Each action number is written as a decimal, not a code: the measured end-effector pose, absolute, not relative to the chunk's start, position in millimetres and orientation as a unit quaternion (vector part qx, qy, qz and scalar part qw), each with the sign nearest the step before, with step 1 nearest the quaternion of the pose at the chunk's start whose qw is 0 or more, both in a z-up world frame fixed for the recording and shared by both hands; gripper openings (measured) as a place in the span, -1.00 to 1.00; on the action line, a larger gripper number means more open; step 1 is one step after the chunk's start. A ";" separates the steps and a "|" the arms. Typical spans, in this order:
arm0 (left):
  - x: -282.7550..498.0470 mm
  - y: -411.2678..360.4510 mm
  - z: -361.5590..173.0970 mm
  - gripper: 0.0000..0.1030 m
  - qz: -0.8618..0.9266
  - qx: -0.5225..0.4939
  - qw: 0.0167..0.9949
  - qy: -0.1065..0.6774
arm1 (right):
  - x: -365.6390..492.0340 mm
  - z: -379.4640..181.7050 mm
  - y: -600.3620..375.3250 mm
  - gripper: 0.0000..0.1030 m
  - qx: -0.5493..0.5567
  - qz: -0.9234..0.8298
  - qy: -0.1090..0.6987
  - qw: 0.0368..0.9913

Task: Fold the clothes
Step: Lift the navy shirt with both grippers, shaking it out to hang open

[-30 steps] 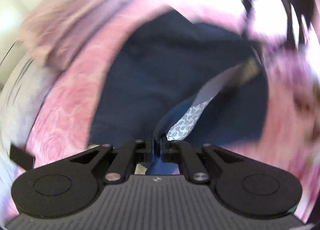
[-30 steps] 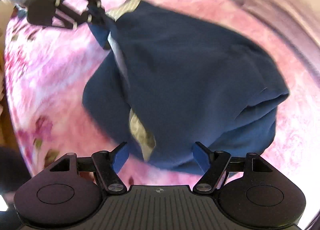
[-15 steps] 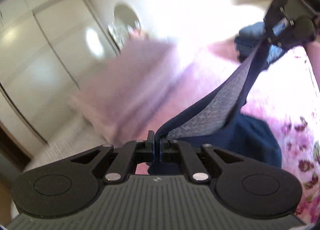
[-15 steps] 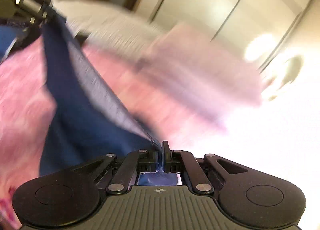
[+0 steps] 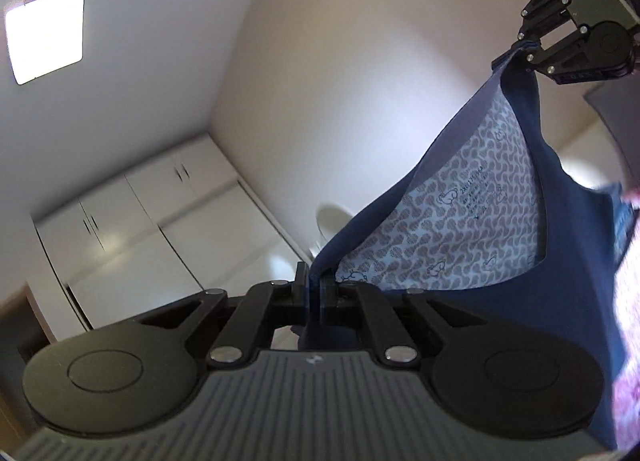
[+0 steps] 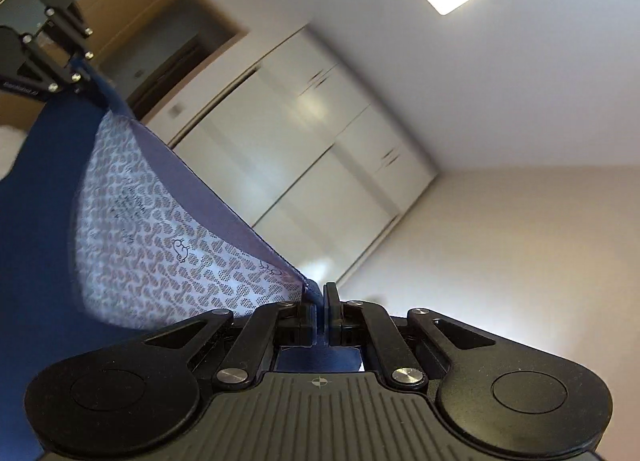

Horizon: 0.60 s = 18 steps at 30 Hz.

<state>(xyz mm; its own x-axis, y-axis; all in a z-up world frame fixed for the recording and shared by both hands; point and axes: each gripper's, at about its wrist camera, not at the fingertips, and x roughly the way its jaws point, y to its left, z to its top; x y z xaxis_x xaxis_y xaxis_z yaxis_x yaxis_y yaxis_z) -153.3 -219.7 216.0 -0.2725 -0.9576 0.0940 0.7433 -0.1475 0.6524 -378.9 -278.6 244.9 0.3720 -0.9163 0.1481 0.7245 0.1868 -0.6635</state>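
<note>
A navy blue garment with a patterned white lining hangs stretched in the air between both grippers. My left gripper is shut on one end of its waistband edge. My right gripper is shut on the other end; it also shows at the top right of the left wrist view. In the right wrist view the garment hangs at the left, with the left gripper at the top left. Both cameras tilt up toward the ceiling.
White wardrobe doors stand behind, also in the right wrist view. A ceiling light glows above. A strip of pink floral bedding shows at the right edge. A wooden door frame is at the upper left.
Both grippers have lifted the garment off the pink bed into the air. The right gripper, open a second ago, has shut on the waistband. The views swung up from the bed to walls and ceiling.
</note>
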 end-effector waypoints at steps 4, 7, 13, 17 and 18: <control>-163.1 -202.7 241.8 -0.92 -0.735 0.163 0.575 -0.321 | -383.6 268.3 -279.8 -0.98 -0.348 -0.551 0.116 0.750; -165.9 -219.1 245.8 -0.91 -0.732 0.174 0.581 -0.312 | -380.6 275.8 -300.1 -0.98 -0.353 -0.548 0.112 0.750; -162.6 -321.1 201.5 -0.90 -0.712 0.224 0.616 -0.254 | -350.3 255.6 -406.5 -0.98 -0.353 -0.512 0.149 0.769; -162.3 -430.3 121.2 -0.83 -0.687 0.279 0.645 -0.184 | -300.3 191.8 -537.5 -0.98 -0.332 -0.448 0.208 0.804; -161.7 -462.5 92.1 -0.76 -0.679 0.293 0.654 -0.160 | -284.8 170.1 -571.8 -0.98 -0.323 -0.431 0.223 0.813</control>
<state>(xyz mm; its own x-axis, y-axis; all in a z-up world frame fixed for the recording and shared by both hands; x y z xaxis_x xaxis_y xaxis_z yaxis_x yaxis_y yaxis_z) -161.6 -462.5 92.1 0.0274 -0.9816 -0.1888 0.7942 -0.0933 0.6005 -284.8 -571.8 170.1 0.5295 -0.8441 -0.0843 0.5556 0.4201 -0.7175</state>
